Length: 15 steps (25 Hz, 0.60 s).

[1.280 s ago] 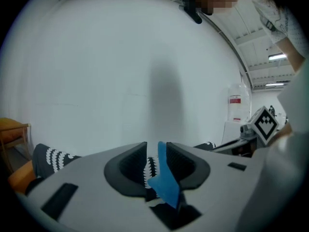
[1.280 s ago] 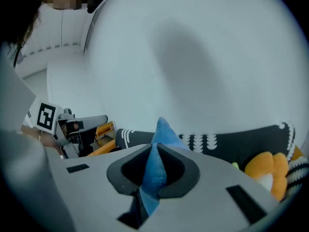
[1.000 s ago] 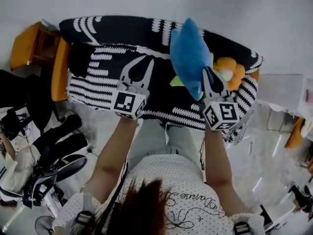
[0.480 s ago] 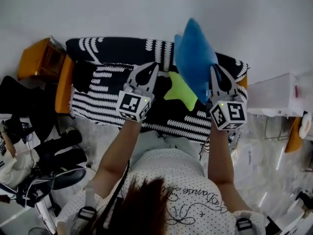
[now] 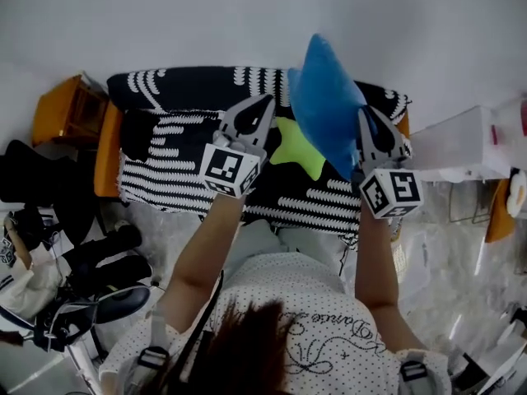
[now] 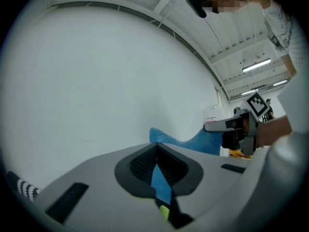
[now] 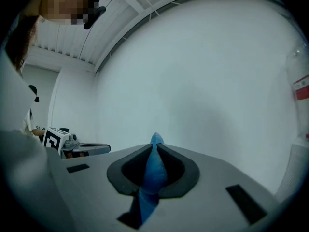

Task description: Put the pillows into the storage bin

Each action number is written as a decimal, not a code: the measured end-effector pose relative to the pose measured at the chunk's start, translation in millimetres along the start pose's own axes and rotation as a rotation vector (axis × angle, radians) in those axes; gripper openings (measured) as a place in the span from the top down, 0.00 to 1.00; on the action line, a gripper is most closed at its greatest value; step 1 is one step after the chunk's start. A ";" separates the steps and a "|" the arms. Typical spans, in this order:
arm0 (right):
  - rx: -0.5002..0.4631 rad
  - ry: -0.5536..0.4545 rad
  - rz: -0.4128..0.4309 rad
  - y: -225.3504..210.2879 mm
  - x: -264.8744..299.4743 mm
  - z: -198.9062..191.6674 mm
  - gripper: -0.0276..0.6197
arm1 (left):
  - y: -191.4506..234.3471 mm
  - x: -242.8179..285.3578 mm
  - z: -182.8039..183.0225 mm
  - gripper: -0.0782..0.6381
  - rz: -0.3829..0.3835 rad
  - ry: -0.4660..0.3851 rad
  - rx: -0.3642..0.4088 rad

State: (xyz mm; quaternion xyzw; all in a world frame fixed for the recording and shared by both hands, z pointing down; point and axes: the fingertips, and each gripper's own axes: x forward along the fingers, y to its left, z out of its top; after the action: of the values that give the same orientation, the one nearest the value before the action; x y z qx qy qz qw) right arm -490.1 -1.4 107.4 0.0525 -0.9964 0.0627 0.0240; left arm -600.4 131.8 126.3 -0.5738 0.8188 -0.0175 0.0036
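I've got the right tongs (image 5: pixel 363 113) pinching the blue pillow (image 5: pixel 323 105), the left tongs (image 5: pixel 265 102) shut and empty beside it, and a green pillow (image 5: pixel 298 148) on the striped sofa (image 5: pixel 177 151) underneath.

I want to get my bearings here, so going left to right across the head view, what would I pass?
orange stand → left gripper, jaws shut and empty → green star pillow → blue pillow → right gripper, jaws shut on the blue pillow → white bin
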 end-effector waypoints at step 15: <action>0.028 -0.062 -0.485 3.1 -164.3 -6.4 0.90 | -127.2 2.1 0.7 0.89 -0.493 -0.017 -0.030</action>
State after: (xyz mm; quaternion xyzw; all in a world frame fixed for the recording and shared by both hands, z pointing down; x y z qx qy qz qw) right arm -327.0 19.2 104.5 0.2925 -0.9539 0.0672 0.0073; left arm -481.6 86.4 129.8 -0.7562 0.6543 -0.0006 -0.0024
